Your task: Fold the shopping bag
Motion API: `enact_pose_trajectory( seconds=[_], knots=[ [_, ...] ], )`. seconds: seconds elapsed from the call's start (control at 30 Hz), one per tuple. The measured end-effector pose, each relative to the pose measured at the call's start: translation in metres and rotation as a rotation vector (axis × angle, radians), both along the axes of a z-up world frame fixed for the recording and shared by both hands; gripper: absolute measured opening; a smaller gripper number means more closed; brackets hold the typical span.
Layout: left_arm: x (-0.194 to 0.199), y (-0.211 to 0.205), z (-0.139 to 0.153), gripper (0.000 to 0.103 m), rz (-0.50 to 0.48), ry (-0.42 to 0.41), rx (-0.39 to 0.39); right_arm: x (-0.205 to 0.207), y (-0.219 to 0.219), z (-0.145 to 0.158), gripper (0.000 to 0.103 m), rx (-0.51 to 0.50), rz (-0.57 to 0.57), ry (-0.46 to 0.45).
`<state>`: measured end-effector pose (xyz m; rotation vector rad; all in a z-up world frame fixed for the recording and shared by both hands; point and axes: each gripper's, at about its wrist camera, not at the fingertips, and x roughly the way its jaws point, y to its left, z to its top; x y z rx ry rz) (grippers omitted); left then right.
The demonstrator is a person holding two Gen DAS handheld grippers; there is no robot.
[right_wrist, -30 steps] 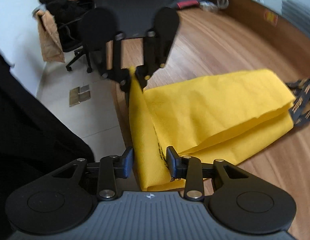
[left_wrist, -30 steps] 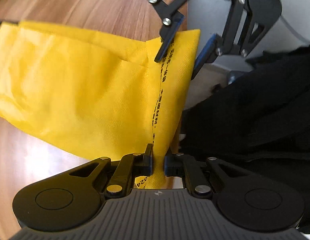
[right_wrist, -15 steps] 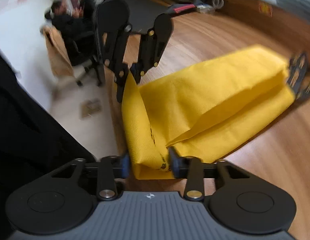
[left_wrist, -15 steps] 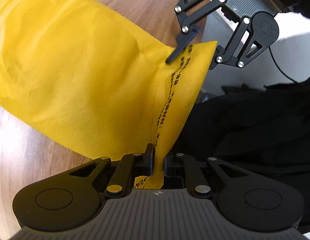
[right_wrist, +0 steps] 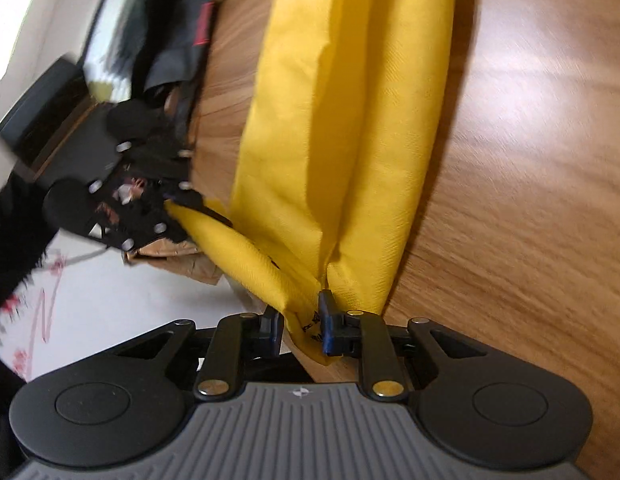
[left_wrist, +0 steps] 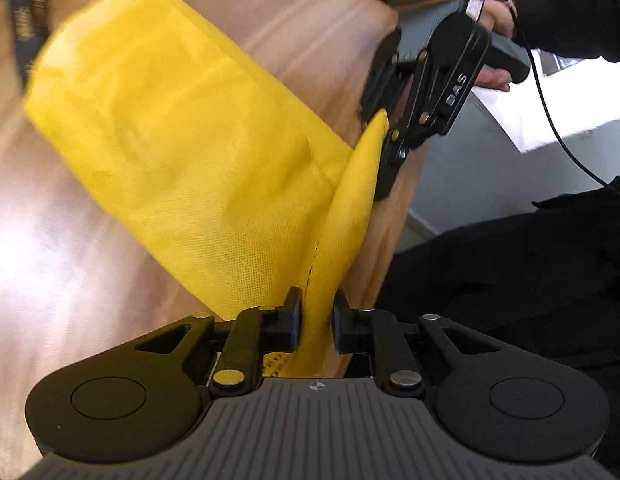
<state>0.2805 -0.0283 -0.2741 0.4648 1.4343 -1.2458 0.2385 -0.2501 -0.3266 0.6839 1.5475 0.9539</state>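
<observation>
The yellow non-woven shopping bag (left_wrist: 198,152) lies folded lengthwise on the wooden table (left_wrist: 62,264), its black handles (left_wrist: 26,20) at the far end. My left gripper (left_wrist: 315,320) is shut on one corner of the bag's near edge. My right gripper (right_wrist: 300,326) is shut on the other corner of the same edge of the bag (right_wrist: 349,120). The edge is lifted between them. The right gripper also shows in the left wrist view (left_wrist: 383,136), and the left gripper, blurred, in the right wrist view (right_wrist: 166,216).
The table edge (left_wrist: 393,216) runs close beside both grippers, with floor and the person's dark clothing (left_wrist: 509,272) beyond it. Dark objects (right_wrist: 178,48) lie at the far part of the table.
Both grippers have swung with the bag's edge, turning and lifting it; the bag now stretches away lengthwise and its handles have come into the left wrist view. Both grips are unchanged.
</observation>
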Motion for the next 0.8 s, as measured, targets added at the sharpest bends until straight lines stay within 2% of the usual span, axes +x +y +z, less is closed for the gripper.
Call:
enact_pose_trajectory(
  seconds=[0.13,0.27,0.37,0.47,0.6,0.7,0.73,0.8],
  knots=[
    [0.015,0.006,-0.006,0.026,0.071,-0.010,0.007,-0.004,0.008,-0.008,0.022,-0.003,-0.020,0.032],
    [0.025,0.004,-0.019,0.031,0.167,0.049,0.068,-0.008,0.014,-0.013,0.021,0.000,-0.042,0.027],
    [0.028,0.000,-0.019,0.033,0.154,0.003,0.124,-0.015,0.005,-0.010,0.021,0.002,-0.075,0.031],
    [0.024,-0.014,-0.020,0.034,0.089,-0.052,0.172,-0.020,0.011,-0.007,0.022,-0.002,-0.114,0.011],
    [0.022,-0.028,-0.021,0.034,0.047,-0.087,0.214,-0.030,0.021,0.008,0.026,-0.051,-0.141,-0.054],
    [0.015,-0.038,-0.019,0.035,-0.017,-0.134,0.254,-0.040,0.028,0.033,0.028,-0.144,-0.156,-0.188],
    [0.013,-0.042,-0.019,0.035,-0.043,-0.152,0.270,-0.049,0.023,0.051,0.028,-0.201,-0.195,-0.272],
    [0.010,-0.045,-0.017,0.036,-0.068,-0.172,0.278,-0.066,0.013,0.087,0.019,-0.313,-0.272,-0.438]
  ],
)
